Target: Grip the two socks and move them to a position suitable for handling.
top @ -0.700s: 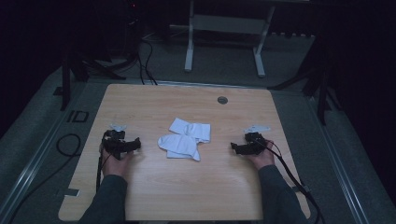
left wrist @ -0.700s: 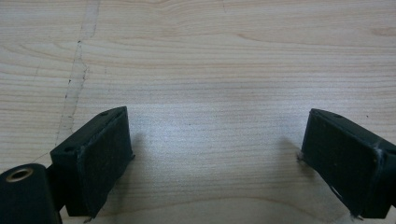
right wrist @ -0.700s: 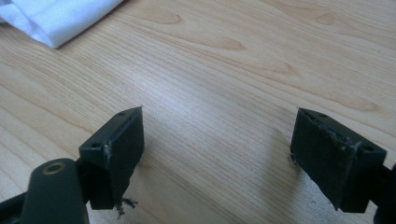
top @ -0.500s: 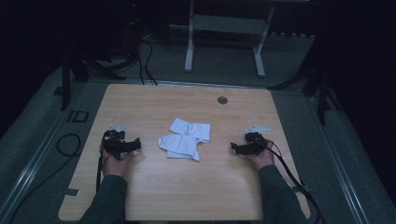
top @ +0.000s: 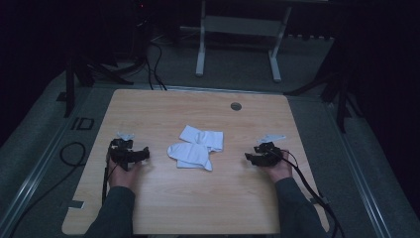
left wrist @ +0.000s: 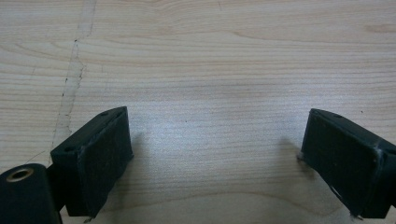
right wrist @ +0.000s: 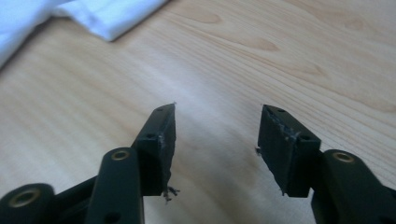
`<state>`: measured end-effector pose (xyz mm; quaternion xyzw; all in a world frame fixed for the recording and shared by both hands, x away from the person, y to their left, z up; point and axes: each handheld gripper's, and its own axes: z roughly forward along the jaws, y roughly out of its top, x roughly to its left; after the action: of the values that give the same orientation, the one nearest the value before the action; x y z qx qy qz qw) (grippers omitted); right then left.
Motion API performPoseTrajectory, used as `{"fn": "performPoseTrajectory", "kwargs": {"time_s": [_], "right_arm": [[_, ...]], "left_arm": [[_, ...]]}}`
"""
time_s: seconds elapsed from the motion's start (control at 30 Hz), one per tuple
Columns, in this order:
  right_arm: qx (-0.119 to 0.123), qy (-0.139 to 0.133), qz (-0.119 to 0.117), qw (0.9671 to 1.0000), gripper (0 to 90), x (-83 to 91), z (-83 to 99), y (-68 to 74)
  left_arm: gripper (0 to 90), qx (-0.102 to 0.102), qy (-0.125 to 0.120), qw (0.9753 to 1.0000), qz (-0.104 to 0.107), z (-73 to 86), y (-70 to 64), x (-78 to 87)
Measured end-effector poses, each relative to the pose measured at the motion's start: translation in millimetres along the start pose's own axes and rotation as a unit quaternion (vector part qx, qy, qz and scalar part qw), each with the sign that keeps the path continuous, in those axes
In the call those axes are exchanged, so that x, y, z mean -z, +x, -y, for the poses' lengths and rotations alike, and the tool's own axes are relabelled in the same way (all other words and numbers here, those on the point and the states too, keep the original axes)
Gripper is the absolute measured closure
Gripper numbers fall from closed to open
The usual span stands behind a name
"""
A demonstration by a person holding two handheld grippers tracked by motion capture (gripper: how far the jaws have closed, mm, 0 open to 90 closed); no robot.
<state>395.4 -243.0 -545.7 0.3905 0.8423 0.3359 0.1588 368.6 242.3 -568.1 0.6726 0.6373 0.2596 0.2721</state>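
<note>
Crumpled white cloth point(top: 196, 148): frame centre on light wooden table point(top: 163, 109), folds indistinct | left gripper point(top: 143, 151): jaws spread, empty | right gripper point(top: 248, 157): jaws apart, empty; cloth cut off upper left in its view.

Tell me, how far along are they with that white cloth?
Nothing looks done yet: the cloth lies crumpled mid-table, untouched. In hand: the left gripper and right gripper rest on either side of it, pointing inward, jaws open and empty. Left, as far as I can judge: reaching in, gripping it and handling it.
</note>
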Motion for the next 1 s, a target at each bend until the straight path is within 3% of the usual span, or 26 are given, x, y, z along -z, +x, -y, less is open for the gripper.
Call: {"fn": "performPoseTrajectory", "kwargs": {"time_s": [0.23, 0.4, 0.57, 0.73, 0.83, 1.0], "right_arm": [[0.017, 0.012, -0.011, 0.9997, 55.8, 10.7, -4.9, 11.2], [0.032, 0.026, -0.026, 0.9988, 76.9, 16.0, -5.9, 26.2], [0.070, 0.028, -0.036, 0.9965, 88.4, 18.0, -9.5, 48.5], [0.098, 0.020, -0.043, 0.9940, 89.7, 18.6, -21.0, 63.8], [0.107, 0.024, -0.048, 0.9928, 89.8, 14.9, -24.9, 67.6], [0.126, 0.025, -0.062, 0.9898, 89.8, 4.4, -36.3, 85.5]], "left_arm": [[8.5, -0.001, 0.000, 1.0000, 0.000, 0.2, -0.2, 0.2], [8.6, -0.001, 0.000, 1.0000, 0.000, 0.2, -0.2, 0.2], [8.6, -0.003, 0.001, 1.0000, 0.001, 0.4, -0.6, 0.6], [8.6, -0.003, 0.001, 1.0000, 0.002, 0.4, -0.7, 0.6], [8.6, -0.003, 0.001, 1.0000, 0.002, 0.5, -0.7, 0.7], [10.4, -0.007, -0.002, 1.0000, 0.005, 1.7, -2.3, 2.1]]}}
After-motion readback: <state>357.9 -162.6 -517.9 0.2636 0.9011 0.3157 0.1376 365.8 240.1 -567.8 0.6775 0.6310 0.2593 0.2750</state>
